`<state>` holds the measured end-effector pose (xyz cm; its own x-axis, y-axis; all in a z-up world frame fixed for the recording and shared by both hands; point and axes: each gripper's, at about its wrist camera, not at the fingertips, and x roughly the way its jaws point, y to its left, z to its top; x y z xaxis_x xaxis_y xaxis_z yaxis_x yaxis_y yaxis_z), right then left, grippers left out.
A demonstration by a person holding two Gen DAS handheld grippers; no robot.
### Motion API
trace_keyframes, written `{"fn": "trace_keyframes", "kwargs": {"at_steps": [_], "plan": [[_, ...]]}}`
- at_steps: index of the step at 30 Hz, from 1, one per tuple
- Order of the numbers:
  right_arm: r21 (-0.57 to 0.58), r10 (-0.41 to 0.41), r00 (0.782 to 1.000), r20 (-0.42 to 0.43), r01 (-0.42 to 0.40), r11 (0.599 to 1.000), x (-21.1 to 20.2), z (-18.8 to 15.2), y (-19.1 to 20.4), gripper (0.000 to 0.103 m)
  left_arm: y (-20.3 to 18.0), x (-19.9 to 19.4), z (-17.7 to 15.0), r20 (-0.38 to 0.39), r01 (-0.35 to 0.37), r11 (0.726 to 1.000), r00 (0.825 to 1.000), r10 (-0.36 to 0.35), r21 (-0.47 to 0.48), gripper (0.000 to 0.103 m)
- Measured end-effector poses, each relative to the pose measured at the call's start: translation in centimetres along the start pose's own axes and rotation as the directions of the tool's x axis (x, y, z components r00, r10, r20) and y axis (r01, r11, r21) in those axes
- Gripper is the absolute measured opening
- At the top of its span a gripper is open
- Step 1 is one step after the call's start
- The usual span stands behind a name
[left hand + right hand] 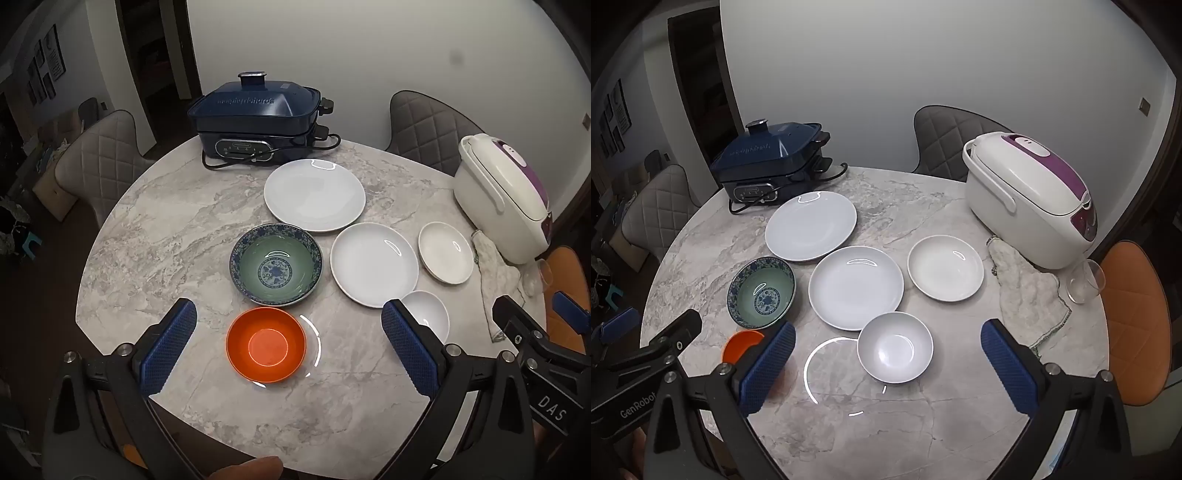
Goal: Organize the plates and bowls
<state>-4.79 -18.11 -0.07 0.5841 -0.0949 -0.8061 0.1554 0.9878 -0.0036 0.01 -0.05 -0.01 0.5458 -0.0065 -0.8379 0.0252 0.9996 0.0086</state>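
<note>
Covering round marble table (155, 221): plates, bowls; quilted chairs (99, 166) around.

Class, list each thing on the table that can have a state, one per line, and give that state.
Left tongs: open, empty.
Right tongs: open, empty.
Orange plastic bowl: upright, empty.
Blue-patterned green ceramic bowl: upright, empty.
Small white bowl: upright, empty.
Three white plates: unstacked, empty.
Navy electric cooker: lid closed.
White and purple rice cooker: lid closed.

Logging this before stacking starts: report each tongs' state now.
Left tongs: open, holding nothing, poised over the orange bowl.
Right tongs: open, holding nothing, poised over the small white bowl.
</note>
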Motion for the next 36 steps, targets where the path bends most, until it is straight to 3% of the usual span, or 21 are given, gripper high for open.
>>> {"fn": "trace_keyframes", "kwargs": {"at_steps": [1, 36], "plan": [[0.000, 0.001, 1.000, 0.004, -0.001, 1.000, -0.02, -0.02, 0.01, 0.103, 0.16, -0.03, -0.04, 0.009, 0.028, 0.999, 1.000, -0.028, -0.020, 0.102], [0.001, 0.002, 1.000, -0.004, -0.002, 1.000, -0.23, -0.59, 0.19, 0.103, -0.03, -0.18, -0.36, -0.002, -0.002, 1.000, 1.000, 0.002, 0.001, 0.102]]}}
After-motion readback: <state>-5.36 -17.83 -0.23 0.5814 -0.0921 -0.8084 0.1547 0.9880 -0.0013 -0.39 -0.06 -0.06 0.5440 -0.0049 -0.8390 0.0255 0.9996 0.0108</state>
